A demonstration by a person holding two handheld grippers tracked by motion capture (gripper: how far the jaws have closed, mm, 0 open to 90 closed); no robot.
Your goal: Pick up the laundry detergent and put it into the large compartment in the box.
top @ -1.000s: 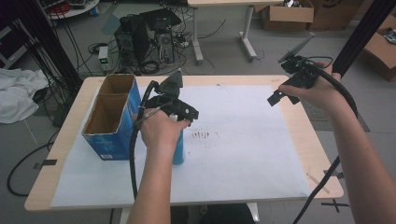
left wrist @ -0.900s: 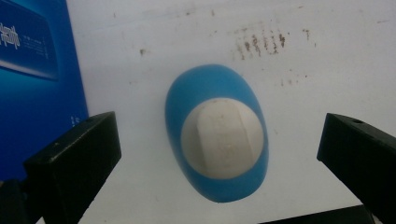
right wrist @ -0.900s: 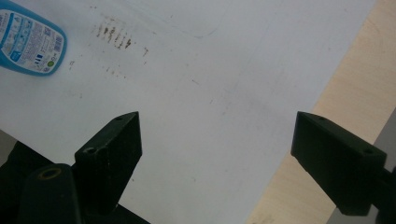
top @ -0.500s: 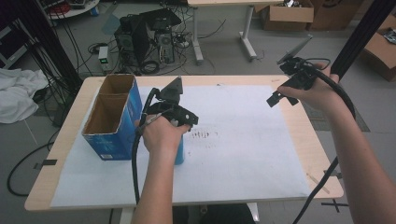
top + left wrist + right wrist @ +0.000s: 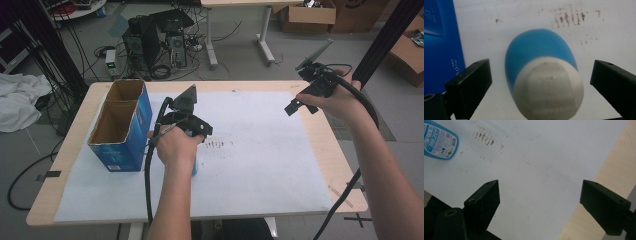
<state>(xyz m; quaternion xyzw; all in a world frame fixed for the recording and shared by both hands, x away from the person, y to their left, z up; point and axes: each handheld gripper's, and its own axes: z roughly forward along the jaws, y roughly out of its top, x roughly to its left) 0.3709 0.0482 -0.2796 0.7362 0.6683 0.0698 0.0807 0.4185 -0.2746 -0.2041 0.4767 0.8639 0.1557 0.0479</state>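
Left tongs (image 5: 186,131), high view: above the blue bottle (image 5: 194,170), beside the blue carton (image 5: 121,131) near the worktop's (image 5: 70,150) left edge; right tongs (image 5: 300,105) raised over the far right corner. Left gripper view: jaws spread, just closing, pads clear of the bottle's (image 5: 544,75) white cap (image 5: 549,87), which sits between them. Right gripper view: jaws wide, nothing between, white paper (image 5: 544,165) below. Step judged: grasp approach. Next: lower, centre on the body, close.
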